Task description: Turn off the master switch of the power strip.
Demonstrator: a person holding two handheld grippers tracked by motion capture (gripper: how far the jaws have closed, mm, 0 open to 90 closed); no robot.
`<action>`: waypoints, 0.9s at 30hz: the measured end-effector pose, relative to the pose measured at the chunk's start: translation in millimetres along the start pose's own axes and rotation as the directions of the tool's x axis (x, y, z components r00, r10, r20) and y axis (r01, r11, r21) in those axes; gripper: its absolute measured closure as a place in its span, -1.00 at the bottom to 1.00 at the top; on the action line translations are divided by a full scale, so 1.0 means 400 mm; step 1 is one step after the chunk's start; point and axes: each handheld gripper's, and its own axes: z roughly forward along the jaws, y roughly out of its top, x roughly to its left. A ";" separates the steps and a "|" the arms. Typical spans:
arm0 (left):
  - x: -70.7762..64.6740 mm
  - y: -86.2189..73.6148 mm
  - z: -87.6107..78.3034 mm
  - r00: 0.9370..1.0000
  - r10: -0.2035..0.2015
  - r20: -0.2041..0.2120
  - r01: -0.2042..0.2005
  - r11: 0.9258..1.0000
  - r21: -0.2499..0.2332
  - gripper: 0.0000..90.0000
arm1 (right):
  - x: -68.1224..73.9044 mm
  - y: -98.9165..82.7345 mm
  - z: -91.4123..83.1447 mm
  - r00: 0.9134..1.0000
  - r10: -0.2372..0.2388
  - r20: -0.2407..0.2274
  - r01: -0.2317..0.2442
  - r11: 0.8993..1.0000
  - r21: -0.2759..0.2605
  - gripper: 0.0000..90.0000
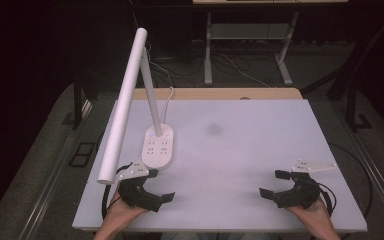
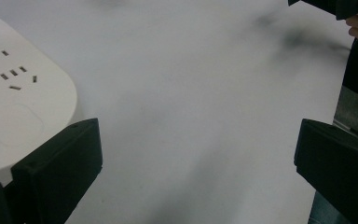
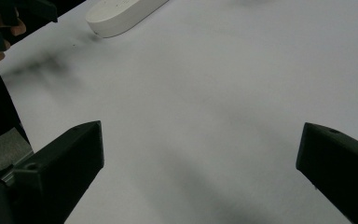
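We have a white desk lamp standing at the far left of the tabletop, its oval base carrying power sockets on top and a white cord running off the far edge. From the base a slim stem rises and meets a long tubular light bar, which slopes down toward the near left, its free end hanging just above our left tool.

Our left tool rests near the base, jaws spread wide with nothing between them; in the left gripper view the socketed base sits just beyond the left jaw. Our right tool lies well apart at the near right, also spread wide and empty, and its own view shows the base far off.

We judge the lamp to be rigid plastic and smooth, so likely slippery under the jaws. The base probably holds most of the weight, while the bar and stem look light and would lever on their joints if pushed. The bar seems the handiest place to pinch for adjusting the angle; we would steady the base by its rounded edge, since a pull high up could tip the lamp. The sockets and cord are best left alone.
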 end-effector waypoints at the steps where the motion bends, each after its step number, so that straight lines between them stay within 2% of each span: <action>1: 0.003 0.002 -0.003 1.000 -0.003 0.001 0.003 1.000 0.004 -1.00 | 0.000 0.000 0.000 1.000 0.000 0.000 0.000 1.000 0.000 -0.99; 13: 0.022 0.025 -0.028 1.000 -0.008 -0.012 0.008 1.000 0.018 -0.96 | 0.000 0.000 0.003 1.000 -0.006 0.005 0.006 1.000 0.006 -0.99; 19: 0.035 0.041 -0.036 1.000 0.006 -0.019 -0.006 1.000 0.029 -0.96 | -0.001 0.000 0.003 1.000 -0.010 0.006 0.010 1.000 0.006 -1.00; 27: 0.057 0.051 -0.046 0.999 -0.002 -0.033 0.003 0.999 0.032 -0.96 | -0.001 0.000 0.002 1.000 -0.010 0.007 0.009 1.000 0.008 -0.99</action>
